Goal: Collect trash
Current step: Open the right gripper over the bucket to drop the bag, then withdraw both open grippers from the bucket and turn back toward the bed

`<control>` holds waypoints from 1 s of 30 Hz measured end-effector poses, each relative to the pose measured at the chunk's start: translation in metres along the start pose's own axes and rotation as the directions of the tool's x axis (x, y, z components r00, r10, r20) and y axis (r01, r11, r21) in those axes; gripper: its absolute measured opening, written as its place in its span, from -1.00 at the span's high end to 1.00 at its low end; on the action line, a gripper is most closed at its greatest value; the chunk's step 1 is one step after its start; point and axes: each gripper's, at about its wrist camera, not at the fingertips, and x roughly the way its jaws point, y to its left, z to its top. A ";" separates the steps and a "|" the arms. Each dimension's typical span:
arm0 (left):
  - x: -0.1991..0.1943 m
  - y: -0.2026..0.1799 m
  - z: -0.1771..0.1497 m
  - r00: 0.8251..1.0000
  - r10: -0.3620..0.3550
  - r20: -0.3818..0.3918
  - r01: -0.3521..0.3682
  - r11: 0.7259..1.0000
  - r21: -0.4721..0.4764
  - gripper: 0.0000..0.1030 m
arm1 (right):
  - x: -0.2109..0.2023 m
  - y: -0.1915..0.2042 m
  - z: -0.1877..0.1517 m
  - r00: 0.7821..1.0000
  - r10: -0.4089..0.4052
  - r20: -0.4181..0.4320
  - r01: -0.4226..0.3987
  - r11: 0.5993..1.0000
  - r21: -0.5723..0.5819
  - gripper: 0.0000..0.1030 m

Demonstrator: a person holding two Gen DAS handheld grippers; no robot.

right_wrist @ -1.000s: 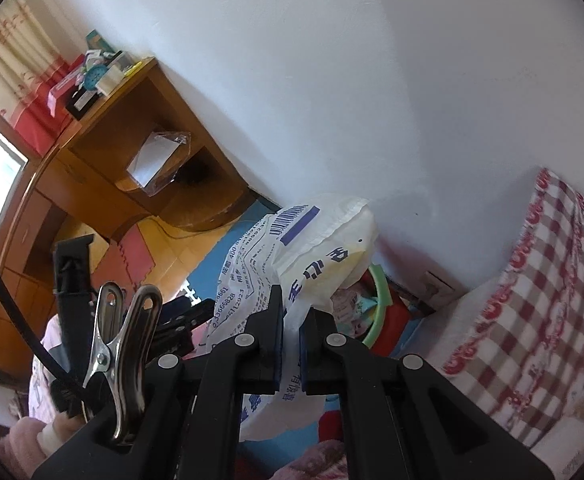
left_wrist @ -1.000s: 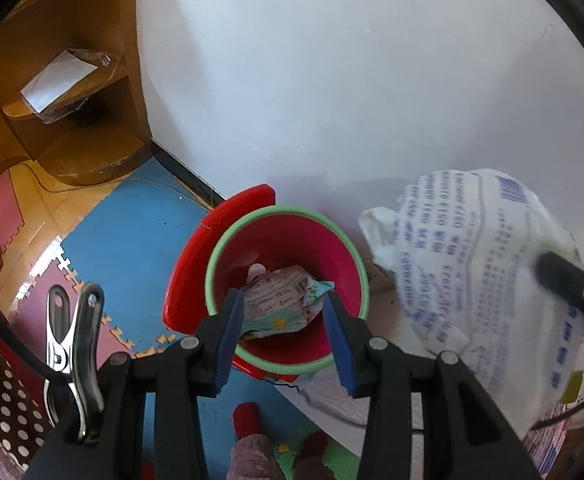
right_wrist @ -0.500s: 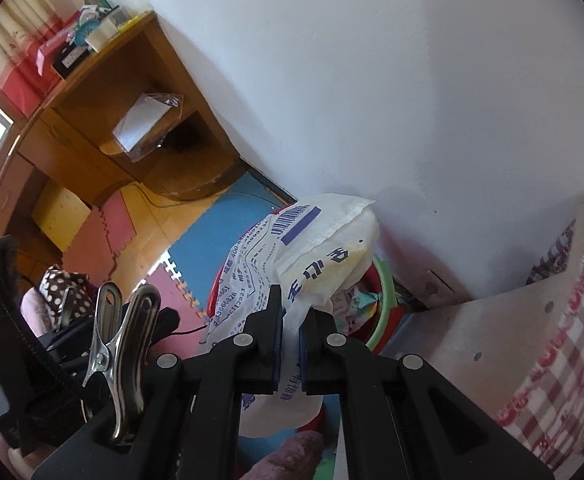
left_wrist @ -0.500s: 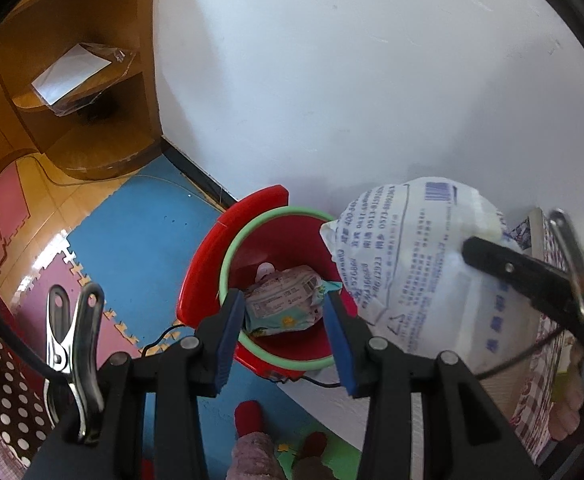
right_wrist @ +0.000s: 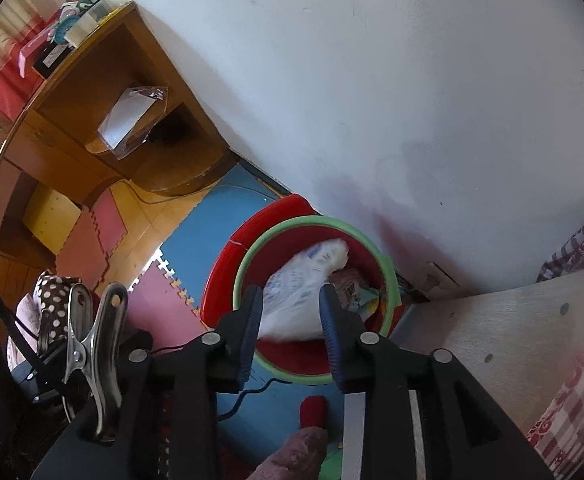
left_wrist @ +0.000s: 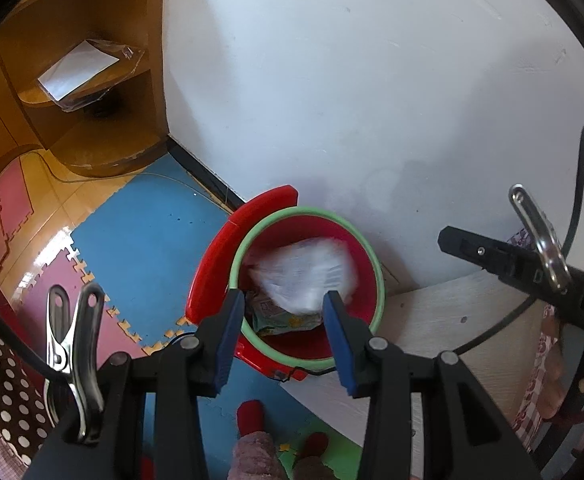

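Right claw (right_wrist: 288, 316) spreading, blurred white bag (right_wrist: 299, 300) perhaps free; colourful wrapper (right_wrist: 365, 296) clearer here.

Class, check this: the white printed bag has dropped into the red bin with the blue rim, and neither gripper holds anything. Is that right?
One detail is wrong: the rim is green, not blue. Both wrist views show the white printed bag in the red bin with its green rim. The right gripper, jaws opening, grips nothing, and the left gripper holds nothing either.
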 end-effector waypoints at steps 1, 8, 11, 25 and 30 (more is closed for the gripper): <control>0.000 0.000 0.000 1.000 -0.001 0.000 0.001 1.000 -0.001 0.17 | -0.001 0.000 0.000 1.000 0.001 0.001 -0.001 1.000 -0.001 0.40; -0.003 -0.002 -0.001 1.000 -0.008 0.003 0.008 1.000 0.008 0.17 | -0.009 0.006 -0.002 1.000 0.001 0.015 -0.001 1.000 -0.014 0.40; -0.006 -0.004 -0.002 1.000 -0.013 0.005 0.013 1.000 0.020 0.17 | -0.013 0.006 -0.005 1.000 0.005 0.022 -0.005 1.000 -0.006 0.40; -0.023 -0.017 -0.005 1.000 -0.022 0.018 0.021 0.999 0.049 0.17 | -0.054 0.003 -0.028 0.996 0.031 0.078 -0.036 0.998 0.054 0.40; -0.035 -0.020 -0.011 0.999 -0.014 0.031 0.013 0.999 0.049 0.17 | -0.074 0.007 -0.040 0.993 0.071 0.096 -0.077 0.995 0.059 0.40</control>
